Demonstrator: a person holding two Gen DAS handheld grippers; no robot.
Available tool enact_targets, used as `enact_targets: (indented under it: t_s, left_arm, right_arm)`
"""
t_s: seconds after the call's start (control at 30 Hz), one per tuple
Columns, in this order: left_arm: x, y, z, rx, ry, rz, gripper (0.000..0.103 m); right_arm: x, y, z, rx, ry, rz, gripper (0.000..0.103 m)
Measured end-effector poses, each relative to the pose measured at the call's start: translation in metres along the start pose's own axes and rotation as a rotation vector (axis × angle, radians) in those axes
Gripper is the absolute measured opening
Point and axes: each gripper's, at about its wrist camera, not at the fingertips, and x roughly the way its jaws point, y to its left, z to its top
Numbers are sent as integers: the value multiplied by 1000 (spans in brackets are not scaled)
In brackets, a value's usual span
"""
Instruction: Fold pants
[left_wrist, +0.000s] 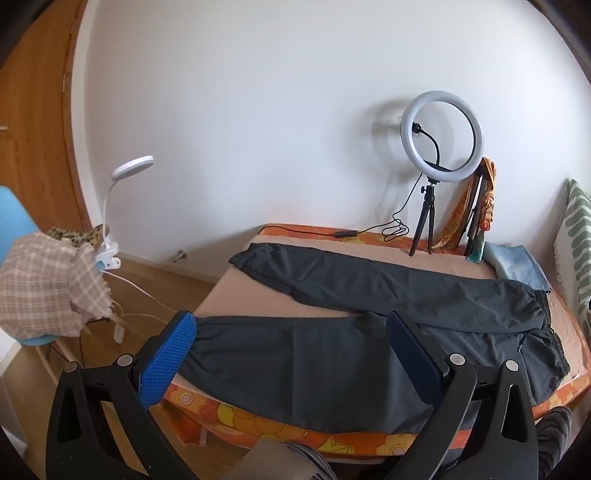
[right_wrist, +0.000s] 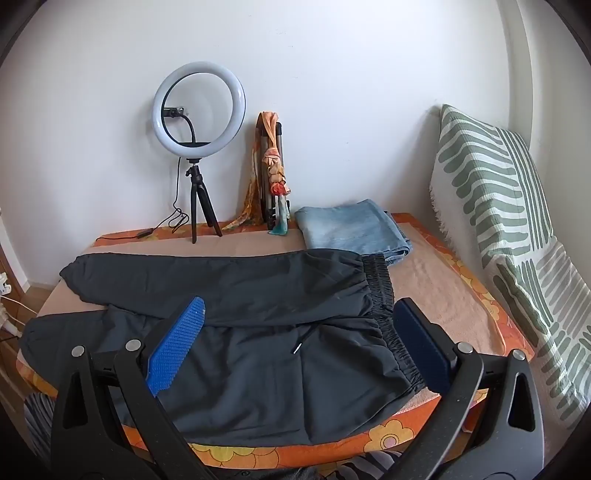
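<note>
I am holding both tongs spread wide, gripping nothing — left gripper (left_wrist: 291, 354) over a leg, right gripper (right_wrist: 299, 343) over the waistband. The dark grey pants (right_wrist: 258, 332) are lying flat mid-frame on the bed (right_wrist: 461, 295). I should be pinching both outer edges evenly — folding leg onto leg.

No text, label, brand, number or sign can be read in either wrist view; the dark pants (right_wrist: 258, 332) show plain cloth with no tag or print; the ring light (right_wrist: 199, 110) carries no legible marking; the orange bed cover (right_wrist: 388, 439) bears only a flower pattern, and the cushion (right_wrist: 498, 206) only green stripes; the folded jeans (right_wrist: 351, 229) show no patch.
</note>
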Motion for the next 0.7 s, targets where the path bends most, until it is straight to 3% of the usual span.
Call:
enact_targets:
  t_s: [0.7]
  left_arm:
    - [-11,-3,10,7,-59,-15,102]
  right_arm:
    - [-4,2,-4,-14,0,-15,103]
